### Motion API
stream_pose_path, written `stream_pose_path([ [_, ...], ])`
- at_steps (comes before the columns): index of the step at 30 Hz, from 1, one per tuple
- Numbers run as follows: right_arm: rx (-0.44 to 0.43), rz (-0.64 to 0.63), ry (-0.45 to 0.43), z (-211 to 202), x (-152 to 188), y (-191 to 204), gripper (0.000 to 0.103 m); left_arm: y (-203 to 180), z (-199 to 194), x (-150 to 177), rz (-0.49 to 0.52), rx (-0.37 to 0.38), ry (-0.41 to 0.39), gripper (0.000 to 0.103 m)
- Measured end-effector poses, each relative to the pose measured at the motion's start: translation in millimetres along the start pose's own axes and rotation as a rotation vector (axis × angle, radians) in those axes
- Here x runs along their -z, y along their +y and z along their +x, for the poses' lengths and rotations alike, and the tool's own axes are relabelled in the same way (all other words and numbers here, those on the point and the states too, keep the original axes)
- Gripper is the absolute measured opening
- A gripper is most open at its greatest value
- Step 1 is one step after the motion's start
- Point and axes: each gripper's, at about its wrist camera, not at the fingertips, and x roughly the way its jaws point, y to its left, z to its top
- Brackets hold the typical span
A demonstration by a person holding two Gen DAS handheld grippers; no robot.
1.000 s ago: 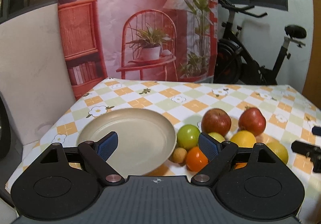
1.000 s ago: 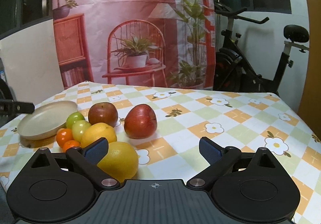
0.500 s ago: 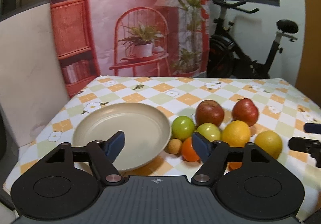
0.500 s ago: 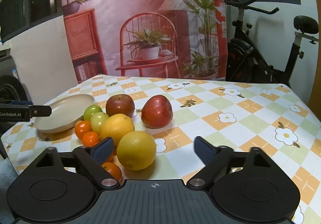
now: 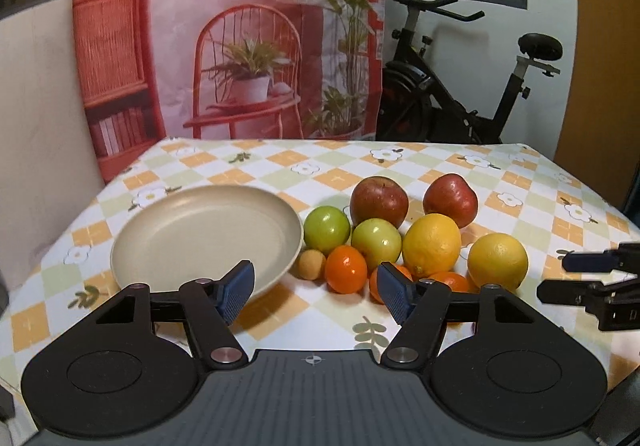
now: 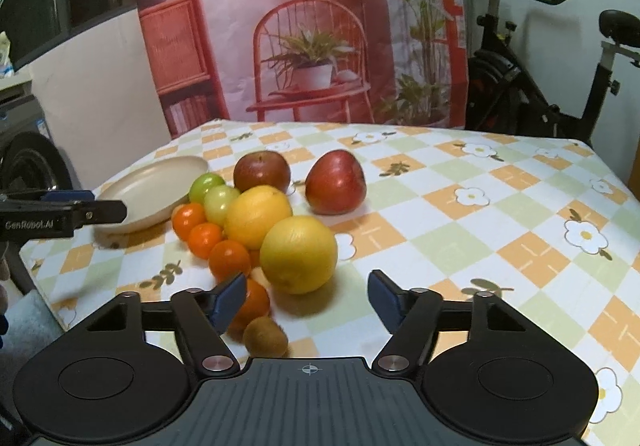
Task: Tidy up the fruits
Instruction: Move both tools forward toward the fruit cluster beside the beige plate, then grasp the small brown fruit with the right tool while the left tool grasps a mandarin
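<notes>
Fruits (image 5: 416,238) huddle mid-table (image 5: 500,174), just right of the empty plate (image 5: 168,246) near the left edge. Left gripper (image 5: 316,288) hovers at the near edge, jaws just narrowing, nothing between them. Right gripper (image 6: 306,296) likewise, closing on air, an orange (image 6: 298,254) just ahead

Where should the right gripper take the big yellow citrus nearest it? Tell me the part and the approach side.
Grip the yellow citrus across its widest middle, coming from the near side, slightly above. It is round and sits free on its right; small oranges crowd its left, so centre the right gripper, whose jaws have just been closing, empty.
</notes>
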Motion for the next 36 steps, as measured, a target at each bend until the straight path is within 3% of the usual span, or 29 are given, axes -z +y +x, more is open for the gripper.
stream_pose_path([
  [15,-0.104,-0.07,0.09,10.3,10.4,11.8,0.034,0.5,8.9,2.2,-0.022,0.005,0.076,0.071],
  [36,-0.117,-0.047,0.132,15.2,15.1,9.8,0.025,-6.3,11.9,5.2,0.001,0.049,0.083,0.071],
])
